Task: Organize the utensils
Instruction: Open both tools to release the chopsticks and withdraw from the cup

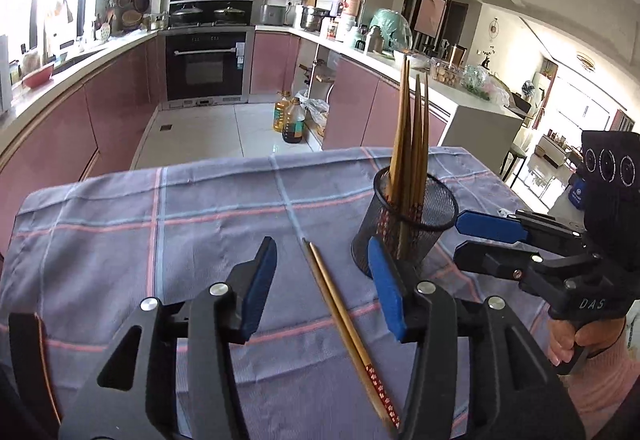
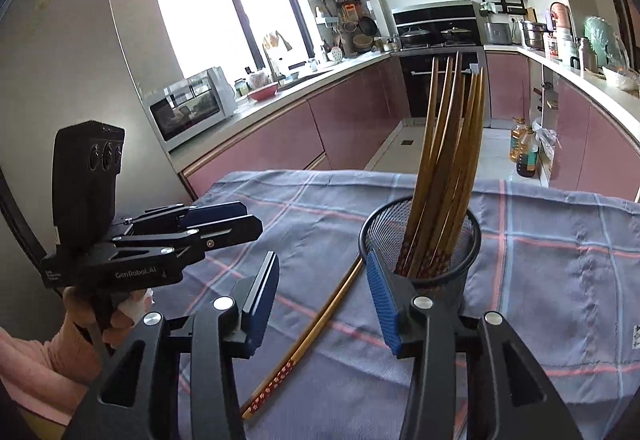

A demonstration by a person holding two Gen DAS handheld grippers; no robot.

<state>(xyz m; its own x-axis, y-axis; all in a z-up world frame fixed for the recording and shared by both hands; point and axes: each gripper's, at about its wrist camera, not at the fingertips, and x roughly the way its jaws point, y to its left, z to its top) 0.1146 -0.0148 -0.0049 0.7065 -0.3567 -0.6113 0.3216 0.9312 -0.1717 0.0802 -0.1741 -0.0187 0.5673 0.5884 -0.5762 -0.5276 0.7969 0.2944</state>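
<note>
**Now for the last two chopsticks on the desk**

Right now two loose chopsticks (image 1: 344, 324) lie side by side on the checked cloth (image 1: 160, 224) that covers the desk. In the left wrist view they run from the middle of the frame down to the bottom right. The black mesh cup (image 1: 404, 224) stands just beside their thin tips, right of middle, with a bunch of chopsticks (image 1: 408, 128) already standing in it.

The left hand-held gripper (image 1: 322, 284) has its blue pads apart, with nothing pressed between them. The loose pair lies on the cloth below the gap. The right hand-held gripper (image 2: 324, 300) is open too and holds nothing. Its right pad sits in front of the cup.

To do this step well, I think one hand-held gripper should come down over the middle of the pair and close on both sticks together. Then it should tip them up and drop them in the cup without knocking it. The cup looks light and could tip over.

Some things are hard to see. The painted ends of the loose pair slip behind the gripper body at the bottom of the frame. The cup's base is partly hidden by a pad. I cannot count the sticks in the cup.
</note>
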